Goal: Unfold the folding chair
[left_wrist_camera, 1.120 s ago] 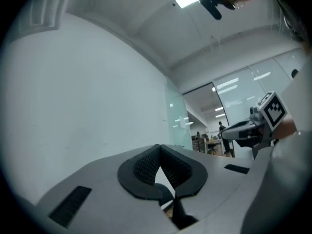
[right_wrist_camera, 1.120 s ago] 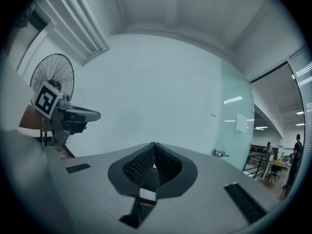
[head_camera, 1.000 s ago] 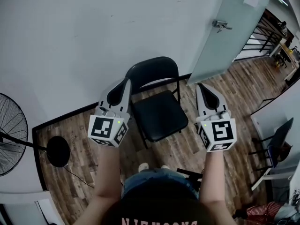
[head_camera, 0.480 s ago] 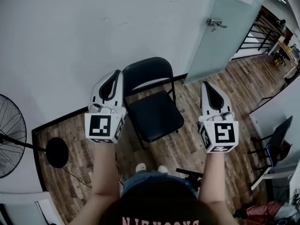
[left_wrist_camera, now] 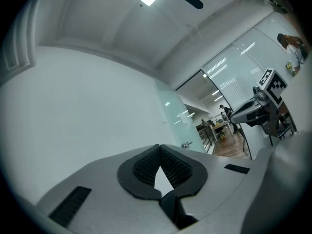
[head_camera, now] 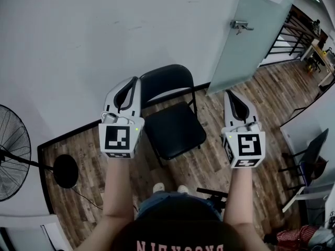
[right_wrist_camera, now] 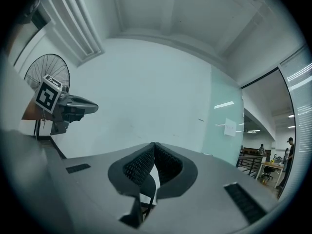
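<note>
Black wire fan (head_camera: 11,150) on a round base (head_camera: 65,170) stands at far left on the wood-plank floor (head_camera: 209,166), close to the white wall (head_camera: 104,30). Left claw (head_camera: 135,81) is raised, its jaws pressed together with nothing between them. In the head view its tip appears beside the left edge of the chair's backrest, while its own view shows only wall ahead. The black folding chair (head_camera: 175,129) stands opened at centre between the two claws, with its seat level and its backrest toward the wall. Right claw (head_camera: 228,94) is likewise pressed together and empty, held to the right of the seat and clear of it. A frosted glass door (head_camera: 254,30) with a lever handle (head_camera: 239,25) adjoins the wall at right.
</note>
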`<action>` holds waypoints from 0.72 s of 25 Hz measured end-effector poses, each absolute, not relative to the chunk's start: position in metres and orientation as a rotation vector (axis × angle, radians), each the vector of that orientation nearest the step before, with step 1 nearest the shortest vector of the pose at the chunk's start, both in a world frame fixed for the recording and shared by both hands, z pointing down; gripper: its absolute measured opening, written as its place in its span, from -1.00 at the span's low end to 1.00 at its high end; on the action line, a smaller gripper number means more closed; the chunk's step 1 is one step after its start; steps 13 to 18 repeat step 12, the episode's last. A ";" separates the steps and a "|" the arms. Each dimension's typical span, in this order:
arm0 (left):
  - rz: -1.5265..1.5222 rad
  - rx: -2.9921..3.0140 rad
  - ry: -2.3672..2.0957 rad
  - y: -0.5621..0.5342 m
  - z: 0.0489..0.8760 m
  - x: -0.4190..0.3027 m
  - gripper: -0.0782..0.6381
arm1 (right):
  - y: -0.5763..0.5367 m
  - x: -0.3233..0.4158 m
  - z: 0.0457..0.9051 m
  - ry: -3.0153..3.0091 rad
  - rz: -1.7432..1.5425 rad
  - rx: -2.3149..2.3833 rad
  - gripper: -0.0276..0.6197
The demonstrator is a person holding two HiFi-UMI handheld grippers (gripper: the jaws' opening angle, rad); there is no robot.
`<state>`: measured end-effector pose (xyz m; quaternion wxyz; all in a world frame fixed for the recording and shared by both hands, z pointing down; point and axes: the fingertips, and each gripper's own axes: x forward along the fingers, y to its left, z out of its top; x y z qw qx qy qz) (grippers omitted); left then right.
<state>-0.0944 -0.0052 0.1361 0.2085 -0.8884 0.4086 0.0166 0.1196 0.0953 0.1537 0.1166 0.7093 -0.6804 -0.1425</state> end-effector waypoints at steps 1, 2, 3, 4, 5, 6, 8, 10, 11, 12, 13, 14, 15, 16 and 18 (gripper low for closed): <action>0.046 -2.472 1.138 -0.005 0.135 -0.094 -0.78 | 0.096 0.121 0.152 -1.987 -0.421 2.081 -0.91; 0.049 -2.473 1.138 -0.005 0.135 -0.094 -0.78 | 0.096 0.122 0.151 -1.980 -0.428 2.084 -0.91; 0.052 -2.473 1.135 -0.005 0.134 -0.093 -0.78 | 0.097 0.123 0.149 -1.972 -0.438 2.085 -0.91; 0.056 -2.474 1.131 -0.004 0.134 -0.093 -0.78 | 0.098 0.124 0.149 -1.965 -0.446 2.087 -0.91; 0.061 -2.475 1.126 -0.003 0.134 -0.092 -0.78 | 0.100 0.125 0.149 -1.959 -0.453 2.090 -0.91; 0.068 -2.476 1.123 -0.003 0.133 -0.092 -0.78 | 0.101 0.126 0.150 -1.954 -0.456 2.093 -0.91; 0.074 -2.476 1.121 -0.002 0.133 -0.093 -0.78 | 0.102 0.128 0.151 -1.949 -0.455 2.101 -0.91; 0.069 -2.473 1.124 -0.002 0.133 -0.095 -0.78 | 0.103 0.128 0.151 -1.946 -0.452 2.106 -0.91; 0.068 -2.472 1.126 -0.001 0.133 -0.096 -0.78 | 0.104 0.128 0.151 -1.944 -0.451 2.108 -0.91; 0.067 -2.472 1.128 -0.001 0.132 -0.097 -0.78 | 0.105 0.129 0.151 -1.943 -0.449 2.110 -0.91; 0.067 -2.472 1.128 -0.001 0.132 -0.097 -0.78 | 0.105 0.129 0.151 -1.943 -0.449 2.110 -0.91; 0.067 -2.472 1.128 -0.001 0.132 -0.097 -0.78 | 0.105 0.129 0.151 -1.943 -0.449 2.110 -0.91; 0.067 -2.472 1.128 -0.001 0.132 -0.097 -0.78 | 0.105 0.129 0.151 -1.943 -0.449 2.110 -0.91; 0.067 -2.472 1.128 -0.001 0.132 -0.097 -0.78 | 0.105 0.129 0.151 -1.943 -0.449 2.110 -0.91; 0.067 -2.472 1.128 -0.001 0.132 -0.097 -0.78 | 0.105 0.129 0.151 -1.943 -0.449 2.110 -0.91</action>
